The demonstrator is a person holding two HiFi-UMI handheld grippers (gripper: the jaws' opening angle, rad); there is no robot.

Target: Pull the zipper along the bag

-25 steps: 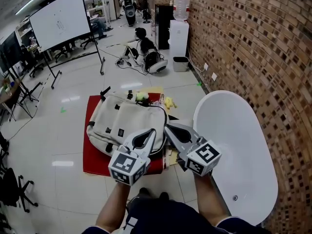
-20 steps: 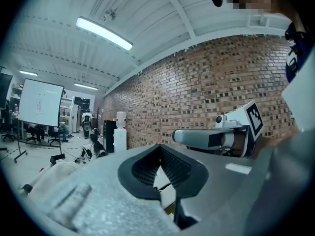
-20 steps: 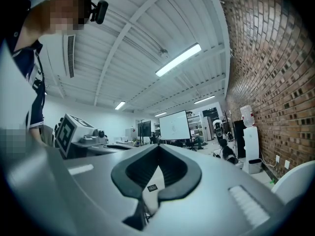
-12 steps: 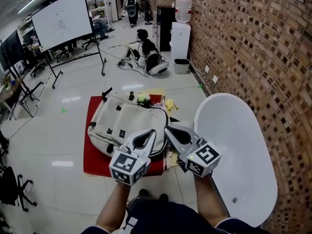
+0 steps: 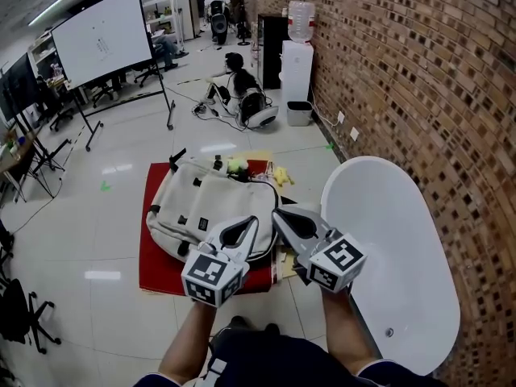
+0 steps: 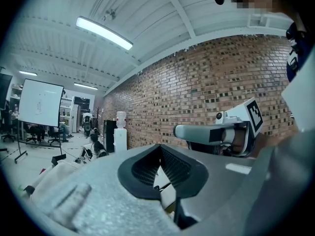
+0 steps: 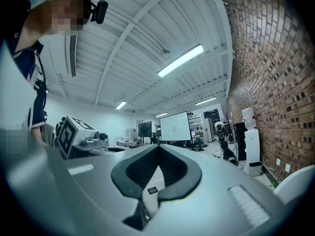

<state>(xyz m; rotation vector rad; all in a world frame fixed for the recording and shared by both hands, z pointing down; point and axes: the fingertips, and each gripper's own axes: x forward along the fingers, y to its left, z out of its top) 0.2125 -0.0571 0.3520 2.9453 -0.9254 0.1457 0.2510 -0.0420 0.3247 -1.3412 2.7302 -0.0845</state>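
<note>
A beige backpack [image 5: 201, 201] lies flat on a red mat [image 5: 158, 265] on the floor, its dark zipper line running along its right edge. I hold both grippers up in front of my body, well above the bag and apart from it. My left gripper [image 5: 253, 219] is shut, its tips together with nothing between them. My right gripper [image 5: 278, 214] is shut too and holds nothing. In the left gripper view the left gripper [image 6: 160, 147] points at the brick wall, with the right gripper [image 6: 219, 132] beside it. The right gripper view shows the right gripper [image 7: 158, 146] aimed across the room.
A white bathtub [image 5: 387, 248] stands to the right of the mat, along the brick wall [image 5: 419, 79]. Small yellow toys [image 5: 278, 170] lie at the mat's far edge. Farther off are a water dispenser [image 5: 297, 53], a whiteboard [image 5: 101, 35] and a person [image 5: 238, 75] sitting on the floor.
</note>
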